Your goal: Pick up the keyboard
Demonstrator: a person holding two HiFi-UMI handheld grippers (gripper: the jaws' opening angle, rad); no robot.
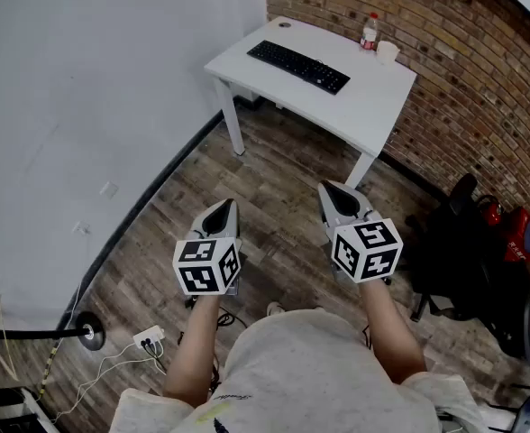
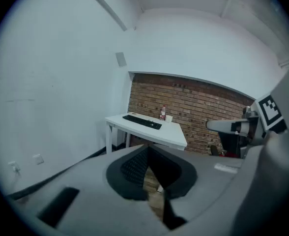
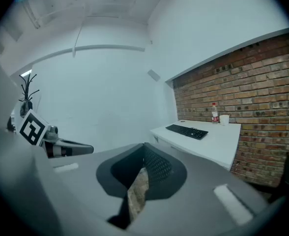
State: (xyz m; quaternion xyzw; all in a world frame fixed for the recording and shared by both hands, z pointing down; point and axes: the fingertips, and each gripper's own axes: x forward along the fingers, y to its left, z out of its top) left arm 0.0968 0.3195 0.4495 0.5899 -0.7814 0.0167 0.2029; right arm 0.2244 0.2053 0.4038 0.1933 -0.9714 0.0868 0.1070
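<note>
We hold the left gripper (image 1: 221, 209) and the right gripper (image 1: 336, 193) side by side over the wooden floor (image 1: 274, 165), the fingers of both clenched on nothing. The black keyboard (image 1: 298, 66) lies far ahead on the white surface (image 1: 373, 106), well apart from them.

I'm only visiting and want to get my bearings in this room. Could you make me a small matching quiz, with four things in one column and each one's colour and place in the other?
Things:
1. keyboard
2. bottle
3. cup
4. power strip

Colour and place:
A. white, on the table right beside the bottle
B. black, lying flat on the table
C. white, on the wooden floor near the white wall
D. red label, upright on the table by the brick wall

Pairs: 1-B, 2-D, 3-A, 4-C
</note>
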